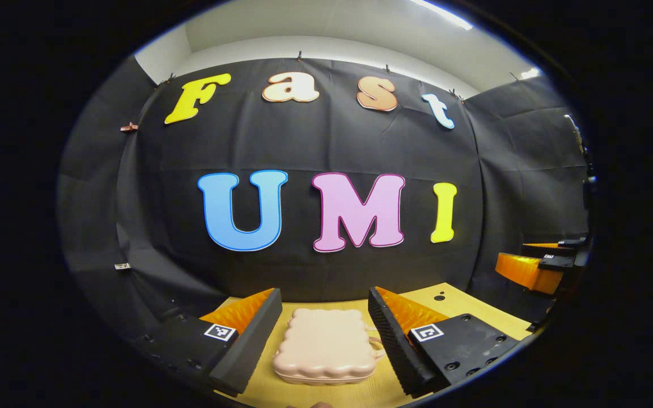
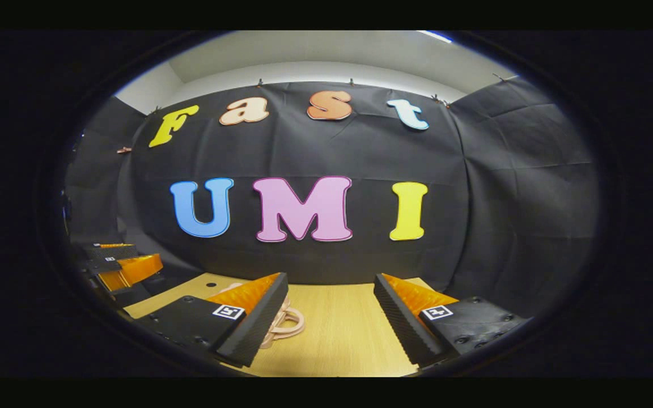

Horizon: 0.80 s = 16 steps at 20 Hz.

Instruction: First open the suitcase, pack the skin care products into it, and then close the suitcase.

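Lit from overhead by ceiling strips [image 1: 442, 12] at the far top, leaving the pale upper wall [image 1: 326, 48] bright and the black cloth [image 1: 315, 141] dim and flat, with faint creases catching light. Soft, short shadows under the suitcase [image 1: 325, 347] on the evenly lit wooden table [image 2: 338, 328]; no harsh glare. Strong fisheye bending throughout, with straight edges curved, darkening and slight softness toward the rim, sharp at centre, right gripper view a touch duller.

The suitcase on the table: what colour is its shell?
Pale pink suitcase, plain with a scalloped edge, lid closed; it shows best in the left gripper view.
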Available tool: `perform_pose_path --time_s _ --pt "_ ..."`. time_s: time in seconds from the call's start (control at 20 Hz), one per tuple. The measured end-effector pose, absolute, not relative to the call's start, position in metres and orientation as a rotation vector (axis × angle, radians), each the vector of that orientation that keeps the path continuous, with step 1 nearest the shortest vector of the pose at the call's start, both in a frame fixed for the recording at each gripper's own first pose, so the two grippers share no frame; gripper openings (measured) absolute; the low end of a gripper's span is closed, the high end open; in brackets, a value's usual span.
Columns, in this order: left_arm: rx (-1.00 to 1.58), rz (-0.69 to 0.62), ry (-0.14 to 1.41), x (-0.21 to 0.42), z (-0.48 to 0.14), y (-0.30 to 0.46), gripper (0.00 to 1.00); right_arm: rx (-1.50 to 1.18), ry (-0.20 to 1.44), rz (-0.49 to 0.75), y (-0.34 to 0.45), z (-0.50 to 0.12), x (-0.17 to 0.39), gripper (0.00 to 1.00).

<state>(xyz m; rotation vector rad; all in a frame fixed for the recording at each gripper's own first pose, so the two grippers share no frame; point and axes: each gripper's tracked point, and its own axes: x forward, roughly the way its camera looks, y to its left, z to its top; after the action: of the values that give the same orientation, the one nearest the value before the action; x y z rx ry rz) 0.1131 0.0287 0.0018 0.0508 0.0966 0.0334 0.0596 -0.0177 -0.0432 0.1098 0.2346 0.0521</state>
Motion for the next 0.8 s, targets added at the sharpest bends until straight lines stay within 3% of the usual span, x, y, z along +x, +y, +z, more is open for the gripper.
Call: perform_pose_path --time_s 0.25,0.3,0.8 --pt "0.033 0.046 0.125 0.118 -0.005 0.031 0.92 0.110 0.242 0.051 -0.020 -0.046 0.062 0.97" --pt "0.022 0.061 0.131 0.120 -0.006 0.033 0.96 0.112 0.241 0.050 -0.020 -0.047 0.062 0.97" --pt "0.011 0.065 0.163 0.124 -0.014 0.027 0.96 0.112 0.263 0.063 -0.022 -0.051 0.062 0.97"
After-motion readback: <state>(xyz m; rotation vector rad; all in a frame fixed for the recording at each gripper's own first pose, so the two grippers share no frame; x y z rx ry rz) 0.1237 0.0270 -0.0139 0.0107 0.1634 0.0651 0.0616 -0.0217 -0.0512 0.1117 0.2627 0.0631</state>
